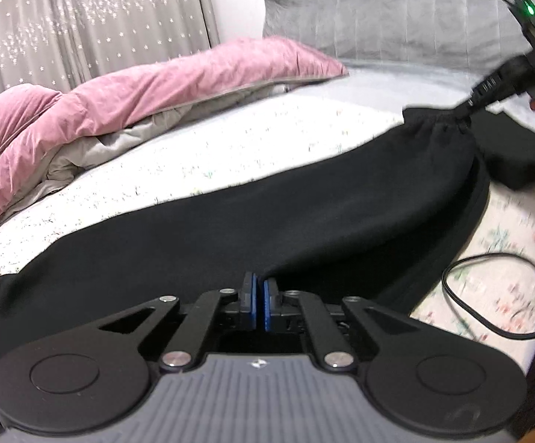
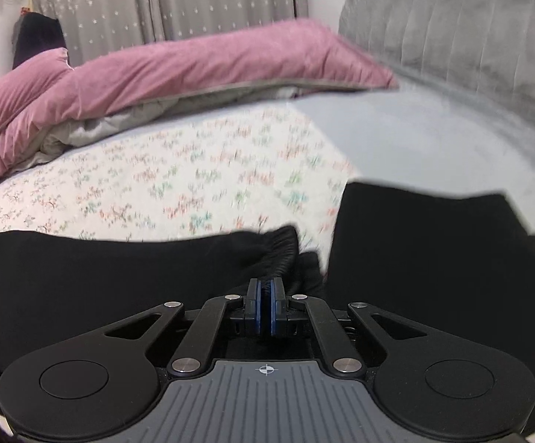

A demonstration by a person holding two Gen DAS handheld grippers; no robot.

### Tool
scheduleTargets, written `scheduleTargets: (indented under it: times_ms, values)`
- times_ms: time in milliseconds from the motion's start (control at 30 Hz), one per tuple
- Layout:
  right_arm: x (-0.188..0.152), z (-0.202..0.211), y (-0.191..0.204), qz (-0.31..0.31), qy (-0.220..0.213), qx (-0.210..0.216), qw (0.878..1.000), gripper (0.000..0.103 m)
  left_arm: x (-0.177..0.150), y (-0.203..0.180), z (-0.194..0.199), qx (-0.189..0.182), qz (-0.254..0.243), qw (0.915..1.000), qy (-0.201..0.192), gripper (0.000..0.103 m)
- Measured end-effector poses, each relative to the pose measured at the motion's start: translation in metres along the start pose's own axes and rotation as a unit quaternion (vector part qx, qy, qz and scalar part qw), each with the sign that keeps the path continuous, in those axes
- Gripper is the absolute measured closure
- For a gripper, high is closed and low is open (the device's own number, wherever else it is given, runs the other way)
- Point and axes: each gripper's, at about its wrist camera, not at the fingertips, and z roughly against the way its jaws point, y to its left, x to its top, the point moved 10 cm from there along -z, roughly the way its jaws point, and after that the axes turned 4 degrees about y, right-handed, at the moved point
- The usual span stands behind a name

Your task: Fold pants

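Black pants [image 1: 304,214] lie stretched across the flowered bedsheet [image 1: 193,162]. My left gripper [image 1: 259,288] is shut on the near edge of the black cloth, which lifts up to its blue pads. In the left wrist view my right gripper [image 1: 465,110] pinches the gathered waistband at the far right, a hand behind it. The right wrist view shows the right gripper [image 2: 266,289] shut on the ribbed waistband of the pants [image 2: 278,249], with cloth bunched between its pads. A folded black garment [image 2: 433,258] lies just to its right.
A pink and grey duvet [image 1: 101,110] is heaped along the far left of the bed. A grey quilted pillow [image 1: 396,18] leans at the head, over a pale blue sheet [image 2: 415,140]. A black cable [image 1: 489,295] loops over the sheet at right. Star-patterned curtains [image 1: 82,18] hang behind.
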Motion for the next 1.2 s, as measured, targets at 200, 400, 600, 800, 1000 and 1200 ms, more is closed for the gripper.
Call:
scheduleTargets:
  times_ms: [200,400,600,800,1000,1200]
  values:
    - [-0.006,0.01,-0.014,-0.003,0.036,-0.007,0.999,0.1,-0.013,-0.005,-0.002,-0.034,0.012,0.9987,0.037,0.083]
    - [-0.029,-0.004,-0.019,-0.008,0.066,-0.023,0.998,0.099,-0.03,-0.015,-0.011,-0.031,0.0,0.9977,0.06,0.083]
    - [-0.025,0.005,-0.031,-0.016,0.041,-0.055,0.998,0.103,-0.028,-0.016,-0.012,-0.029,-0.006,0.9977,0.06,0.083]
    - [-0.018,0.008,-0.04,-0.028,0.041,-0.054,0.997,0.103,-0.03,-0.044,-0.019,-0.055,-0.042,0.9948,0.075,0.084]
    - [-0.029,0.011,-0.029,-0.06,0.057,-0.003,0.997,0.085,-0.021,-0.034,-0.007,-0.067,0.013,0.9955,0.067,0.066]
    - [-0.038,0.016,-0.009,-0.076,0.066,0.034,0.994,0.059,-0.02,0.034,0.022,0.003,0.108,0.9926,0.055,0.026]
